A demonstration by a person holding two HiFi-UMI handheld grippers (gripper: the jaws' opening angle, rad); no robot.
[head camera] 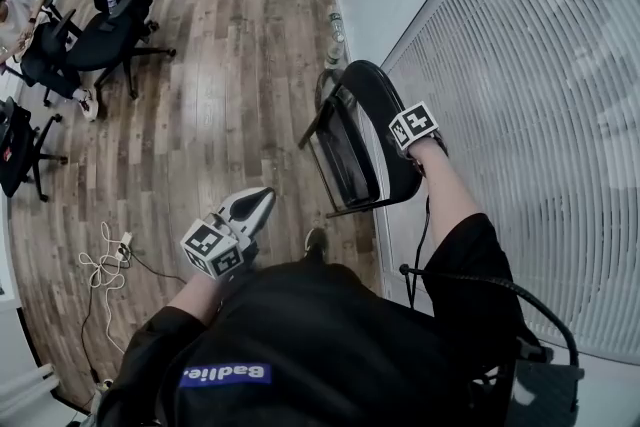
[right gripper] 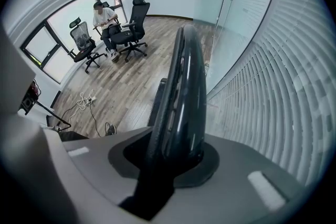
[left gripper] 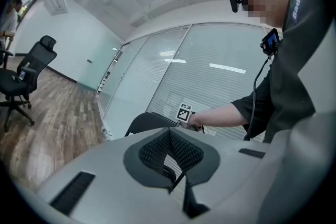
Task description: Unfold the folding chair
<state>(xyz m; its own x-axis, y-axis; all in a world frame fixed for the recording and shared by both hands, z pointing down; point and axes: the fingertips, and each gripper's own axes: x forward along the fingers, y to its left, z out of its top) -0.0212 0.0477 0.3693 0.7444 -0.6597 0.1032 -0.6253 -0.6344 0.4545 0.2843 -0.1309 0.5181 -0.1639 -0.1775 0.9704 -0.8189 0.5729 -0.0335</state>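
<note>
The black folding chair (head camera: 360, 140) stands folded flat next to the glass wall, its rounded backrest uppermost. My right gripper (head camera: 405, 143) points down onto the top of that backrest. In the right gripper view the jaws are shut on the backrest's edge (right gripper: 184, 92), which runs up between the pads of the right gripper (right gripper: 176, 157). My left gripper (head camera: 260, 201) hovers low at the left, apart from the chair, shut with nothing in it. In the left gripper view the left gripper (left gripper: 170, 157) faces the chair (left gripper: 144, 122) and the right gripper's marker cube (left gripper: 185, 112).
A glass wall with blinds (head camera: 520, 115) runs along the right. Black office chairs (head camera: 115, 10) and a seated person (head camera: 15, 10) are at the far left. Cables and a power strip (head camera: 108, 260) lie on the wood floor. A bottle (head camera: 335, 25) stands by the wall.
</note>
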